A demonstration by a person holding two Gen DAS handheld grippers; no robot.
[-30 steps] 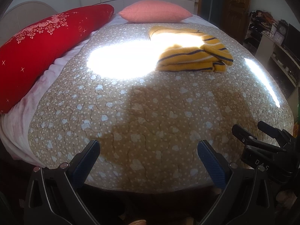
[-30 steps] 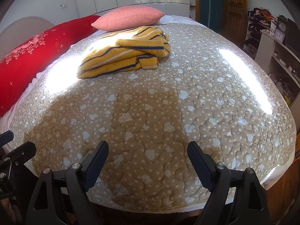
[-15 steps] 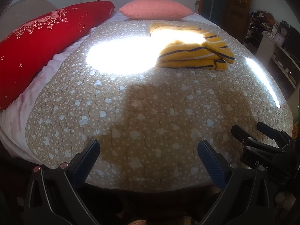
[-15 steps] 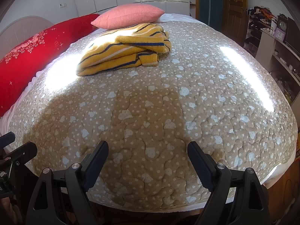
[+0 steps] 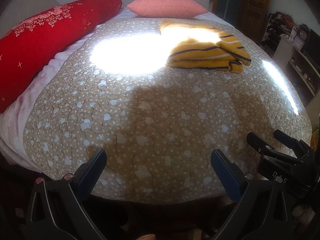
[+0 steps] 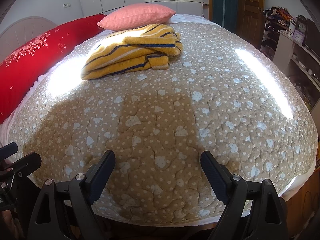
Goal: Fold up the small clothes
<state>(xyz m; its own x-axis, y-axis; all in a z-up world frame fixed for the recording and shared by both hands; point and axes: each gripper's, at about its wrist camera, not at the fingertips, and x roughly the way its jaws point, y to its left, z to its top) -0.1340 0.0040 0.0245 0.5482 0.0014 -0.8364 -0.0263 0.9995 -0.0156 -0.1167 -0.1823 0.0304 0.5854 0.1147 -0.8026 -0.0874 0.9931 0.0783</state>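
- Left wrist view: the left hand-held gripper (image 5: 158,166) is spread wide and carries nothing, hanging over the near edge of the bed (image 5: 152,120). Judged from that stance, it is kept low and clear, with the whole quilt in sight.
- The yellow striped garment (image 5: 208,55) lies well away from it, toward the far right of the quilt, just short of the pink pillow (image 5: 167,5). It sits as a layered bundle with a cuff poking out at the right end, so it may be a loose fold already made or a heap waiting to be folded; the view fits either.
- A bright sun patch washes out the garment's far half, hiding its edges there.
- The red bolster (image 5: 46,38) runs along the left side, apart from the garment.
- The right hand-held gripper (image 5: 280,152) shows at the lower right, near the bed's corner.
- Right wrist view: the right hand-held gripper (image 6: 158,170) is likewise released, jaws apart and bare, above the near quilt.
- The garment (image 6: 132,52) lies far ahead and left, its top nearly touching the pink pillow (image 6: 138,18).
- Bare quilt lies between; nothing blocks the way. Cluttered shelves (image 6: 288,34) stand off the bed at right.
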